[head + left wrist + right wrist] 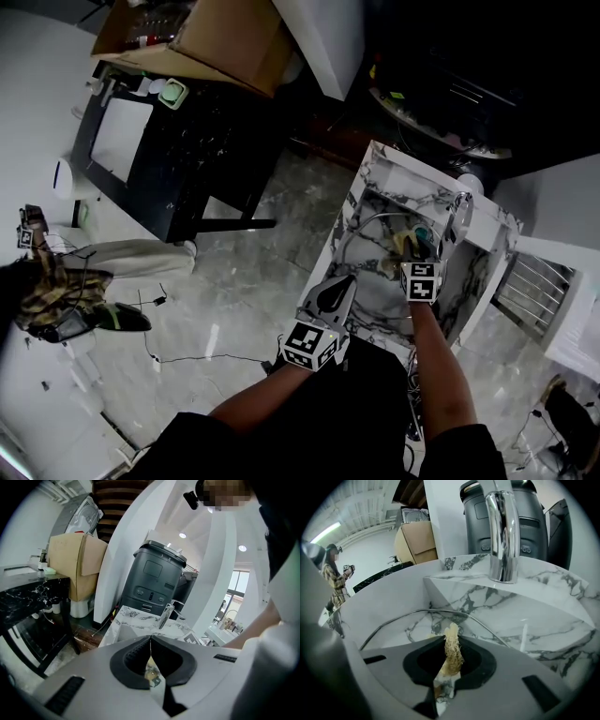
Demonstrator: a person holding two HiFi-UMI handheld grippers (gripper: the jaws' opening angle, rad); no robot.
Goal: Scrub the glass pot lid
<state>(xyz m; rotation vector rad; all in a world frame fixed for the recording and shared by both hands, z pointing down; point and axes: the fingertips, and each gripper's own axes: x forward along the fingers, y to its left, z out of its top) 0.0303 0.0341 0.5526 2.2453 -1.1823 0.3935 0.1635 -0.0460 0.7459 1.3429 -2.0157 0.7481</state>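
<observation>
The glass pot lid (380, 246) lies in the white marble sink (367, 176); its metal rim (417, 613) arcs just beyond my right jaws. My right gripper (451, 641) is shut on a tan fibrous scrubber (453, 652) and is held low inside the basin, over the lid, below the chrome faucet (502, 531). My left gripper (330, 298) hovers at the sink's near left rim. In the left gripper view its jaws (150, 640) are shut tip to tip, and a bit of lid and marble shows through the gap behind them.
A teal item (424, 234) sits in the basin by the faucet (459, 211). A black table (178, 141) and a cardboard box (197, 37) stand to the left, and cables trail on the floor (178, 356). A person (47, 291) stands far left. A black bin (159, 583) rises behind the sink.
</observation>
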